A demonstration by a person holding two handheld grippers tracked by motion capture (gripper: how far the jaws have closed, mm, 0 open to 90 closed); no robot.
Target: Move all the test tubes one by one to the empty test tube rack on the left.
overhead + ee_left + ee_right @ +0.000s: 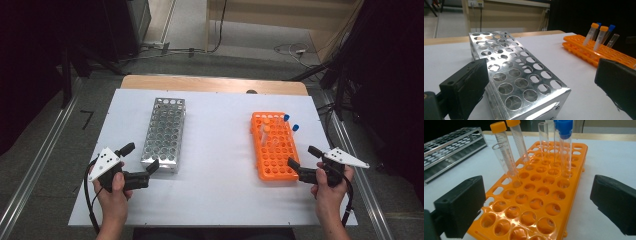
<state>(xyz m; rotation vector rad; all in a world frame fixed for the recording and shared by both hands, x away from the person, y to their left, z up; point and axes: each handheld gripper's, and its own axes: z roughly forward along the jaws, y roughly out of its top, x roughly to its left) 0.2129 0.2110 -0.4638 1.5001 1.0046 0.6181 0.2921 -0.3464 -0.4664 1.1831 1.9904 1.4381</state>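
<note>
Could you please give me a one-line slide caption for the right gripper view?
Open right claw faces the orange rack holding capped and uncapped tubes.

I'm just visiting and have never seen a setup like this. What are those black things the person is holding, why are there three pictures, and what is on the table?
A person sits at a white table and holds a hand tool in each hand. Each tool is a gripper with two black jaws that can pinch things: the left gripper and the right gripper.

One picture comes from a camera above the table. The other two come from small cameras riding on the grippers, looking out between their jaws.

On the table stand two racks full of holes. The metal rack in front of the left gripper has no tubes in it. The orange rack in front of the right gripper holds a few test tubes, some with orange caps, some with blue caps, some uncapped.

Both grippers are open and hold nothing.
</note>
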